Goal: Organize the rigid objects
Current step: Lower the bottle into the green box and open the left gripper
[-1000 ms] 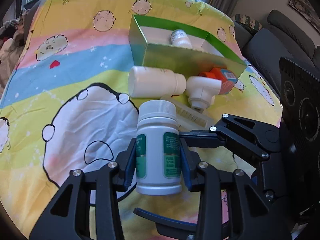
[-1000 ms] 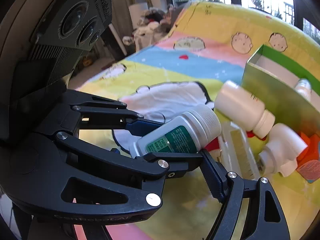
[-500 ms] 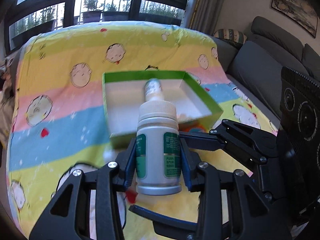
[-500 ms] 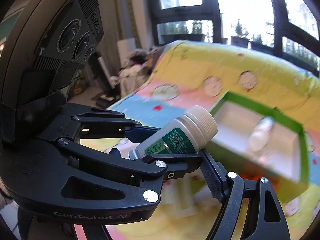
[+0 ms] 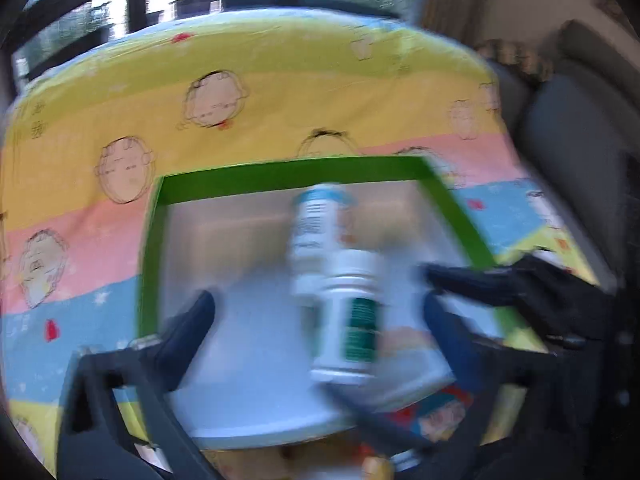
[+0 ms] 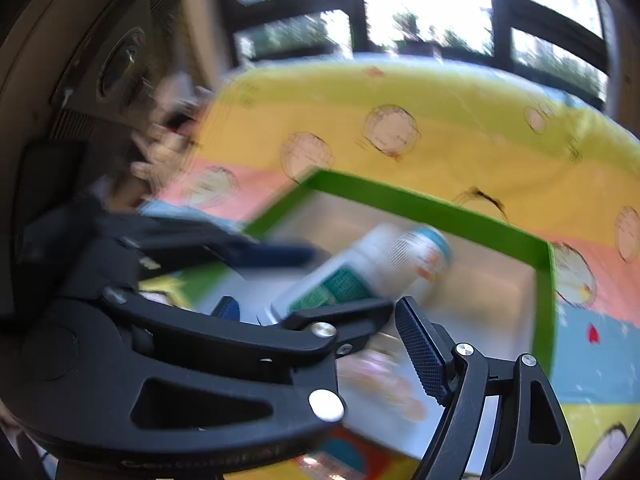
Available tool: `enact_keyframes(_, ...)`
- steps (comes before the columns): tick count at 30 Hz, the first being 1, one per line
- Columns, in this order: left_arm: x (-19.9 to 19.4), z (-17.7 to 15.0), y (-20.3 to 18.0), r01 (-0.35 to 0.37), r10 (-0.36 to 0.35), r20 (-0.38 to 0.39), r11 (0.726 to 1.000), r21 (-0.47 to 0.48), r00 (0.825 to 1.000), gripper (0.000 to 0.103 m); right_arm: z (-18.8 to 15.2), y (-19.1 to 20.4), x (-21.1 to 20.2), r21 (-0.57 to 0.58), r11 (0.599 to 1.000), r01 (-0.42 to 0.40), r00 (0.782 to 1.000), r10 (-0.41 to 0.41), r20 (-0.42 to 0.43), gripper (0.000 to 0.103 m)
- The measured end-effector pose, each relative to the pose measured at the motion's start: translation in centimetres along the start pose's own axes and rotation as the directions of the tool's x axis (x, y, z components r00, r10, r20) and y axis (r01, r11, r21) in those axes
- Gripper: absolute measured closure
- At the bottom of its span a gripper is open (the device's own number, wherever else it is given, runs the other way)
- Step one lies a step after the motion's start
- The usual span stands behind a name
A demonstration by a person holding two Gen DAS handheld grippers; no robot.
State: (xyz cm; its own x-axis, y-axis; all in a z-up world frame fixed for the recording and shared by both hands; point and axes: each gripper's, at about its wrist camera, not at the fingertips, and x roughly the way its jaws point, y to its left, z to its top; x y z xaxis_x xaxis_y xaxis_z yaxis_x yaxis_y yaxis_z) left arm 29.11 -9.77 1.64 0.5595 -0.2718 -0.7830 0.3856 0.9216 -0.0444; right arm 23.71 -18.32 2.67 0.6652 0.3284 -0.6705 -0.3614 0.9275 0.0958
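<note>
The white bottle with the green label (image 5: 352,320) is free between the wide-open jaws of my left gripper (image 5: 320,316), touching neither finger, over the white inside of the green-rimmed box (image 5: 288,176). It is blurred. A second white bottle with a blue-ringed end (image 5: 320,216) lies in the box just beyond it. In the right wrist view the green-label bottle (image 6: 332,288) and the other bottle (image 6: 408,252) show over the box (image 6: 420,204). My right gripper (image 6: 352,280) is open and empty at the box's near side.
The box sits on a yellow, pink and blue cartoon-print cloth (image 5: 280,72). An orange and blue item (image 5: 436,412) lies on the cloth by the box's near edge. A grey sofa (image 5: 576,128) is at the right, windows behind.
My left gripper moved forward over the box and opened, letting go of the green-label bottle, which now drops into the box. My right gripper moved along beside it.
</note>
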Motion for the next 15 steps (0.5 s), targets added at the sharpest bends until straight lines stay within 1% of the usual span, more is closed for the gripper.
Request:
enact_keyframes(1,0.0,-0.2,0.4,-0.028,0.028,0.001,1.000,-0.009,1.000,0.001,-0.2,-0.3,0.3,0.003,0.998,0.061,0.998,-0.061,-0.021,0.017)
enact_keyframes(2,-0.2,-0.4,0.8,-0.029,0.030,0.014,0.999,-0.017,0.999,0.001,-0.5,-0.7,0.4,0.005,0.992,0.123,0.992,-0.123,-0.037,0.015)
enact_keyframes(3,-0.6,-0.7,1.2,-0.025,0.026,0.029,0.999,-0.021,0.999,0.001,-1.0,-0.9,0.2,0.006,0.987,0.160,0.987,-0.159,-0.035,0.013)
enact_keyframes(4,-1.0,-1.1,1.4,-0.036,0.036,0.041,0.999,-0.017,0.998,0.001,-1.4,-1.2,-0.3,0.012,0.985,0.171,0.985,-0.171,-0.023,0.012)
enact_keyframes(6,-2.1,-1.9,1.5,-0.069,0.070,0.072,0.998,-0.008,0.995,0.001,-2.1,-1.9,-1.4,0.044,0.990,0.135,0.991,-0.135,-0.004,0.012)
enact_keyframes(7,-2.4,-2.2,1.6,-0.067,0.068,0.084,0.998,-0.008,0.994,0.001,-2.5,-2.0,-2.0,0.061,0.990,0.124,0.992,-0.125,0.005,0.012)
enact_keyframes(11,-4.8,-3.2,1.5,-0.097,0.096,0.135,0.995,-0.002,0.986,0.001,-3.5,-1.4,-4.1,0.072,0.990,0.118,0.992,-0.122,0.041,0.011)
enact_keyframes(15,-6.5,-4.2,1.1,-0.120,0.118,0.161,0.993,0.005,0.980,0.001,-3.6,-0.8,-5.5,0.059,0.991,0.120,0.991,-0.123,0.054,0.011)
